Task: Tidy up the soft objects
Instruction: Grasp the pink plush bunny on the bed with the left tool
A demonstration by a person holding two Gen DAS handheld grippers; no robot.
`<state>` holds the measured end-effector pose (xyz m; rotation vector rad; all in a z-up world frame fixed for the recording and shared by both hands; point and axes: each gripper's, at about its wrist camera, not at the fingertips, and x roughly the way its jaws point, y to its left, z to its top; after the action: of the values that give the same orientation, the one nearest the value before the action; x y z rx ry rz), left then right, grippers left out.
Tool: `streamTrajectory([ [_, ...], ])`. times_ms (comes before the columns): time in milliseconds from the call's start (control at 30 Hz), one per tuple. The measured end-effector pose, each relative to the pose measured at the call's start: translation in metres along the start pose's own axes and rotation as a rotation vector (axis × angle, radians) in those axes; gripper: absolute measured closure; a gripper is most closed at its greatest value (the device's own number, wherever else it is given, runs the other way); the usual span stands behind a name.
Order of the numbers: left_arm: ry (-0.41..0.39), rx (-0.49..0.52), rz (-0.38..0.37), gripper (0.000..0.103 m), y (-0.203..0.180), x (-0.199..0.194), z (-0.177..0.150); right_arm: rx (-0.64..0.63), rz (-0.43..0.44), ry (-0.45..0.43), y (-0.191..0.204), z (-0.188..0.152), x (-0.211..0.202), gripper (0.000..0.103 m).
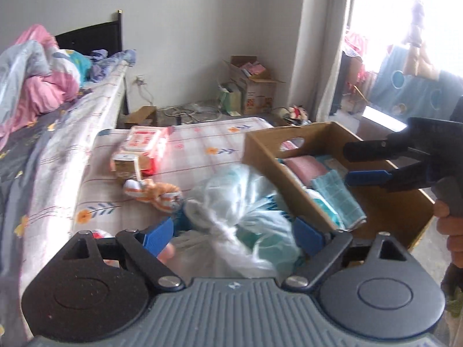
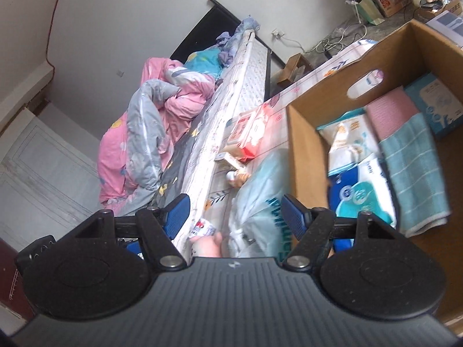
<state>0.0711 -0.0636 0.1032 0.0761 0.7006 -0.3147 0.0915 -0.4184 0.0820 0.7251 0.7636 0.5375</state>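
Observation:
A wooden box (image 1: 262, 156) stands on the floral mattress and holds a pink pack (image 1: 306, 167), tissue packs and a teal cloth (image 1: 337, 195) draped over its rim. The box also shows in the right wrist view (image 2: 306, 144) with the teal cloth (image 2: 413, 173). A translucent plastic bag (image 1: 231, 202) of soft items lies beside the box, between the open jaws of my left gripper (image 1: 234, 234). My right gripper (image 1: 364, 162) hovers over the box, open and empty; in its own view (image 2: 235, 217) it is above the bag (image 2: 260, 185). A small orange plush (image 1: 156, 192) lies left of the bag.
A red-and-white wipes pack (image 1: 144, 141) and a small carton (image 1: 126, 167) sit further back on the mattress. A higher bed with pink and grey bedding (image 1: 34, 81) runs along the left. Cardboard boxes (image 1: 254, 86) and cables lie on the floor by the wall.

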Motion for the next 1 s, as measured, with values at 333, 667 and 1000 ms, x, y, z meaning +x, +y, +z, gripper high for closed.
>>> streamTrajectory([
  [333, 0.089, -0.032, 0.126, 0.01, 0.078, 0.004, -0.062, -0.042, 0.032, 0.195, 0.07, -0.036, 0.123, 0.034],
  [667, 0.143, 0.034, 0.114, 0.01, 0.096, 0.062, -0.083, -0.141, -0.166, 0.321, 0.083, -0.055, 0.241, 0.052],
  [1000, 0.206, -0.047, 0.045, 0.01, 0.115, 0.093, -0.094, -0.289, -0.267, 0.402, 0.095, -0.065, 0.284, 0.066],
])
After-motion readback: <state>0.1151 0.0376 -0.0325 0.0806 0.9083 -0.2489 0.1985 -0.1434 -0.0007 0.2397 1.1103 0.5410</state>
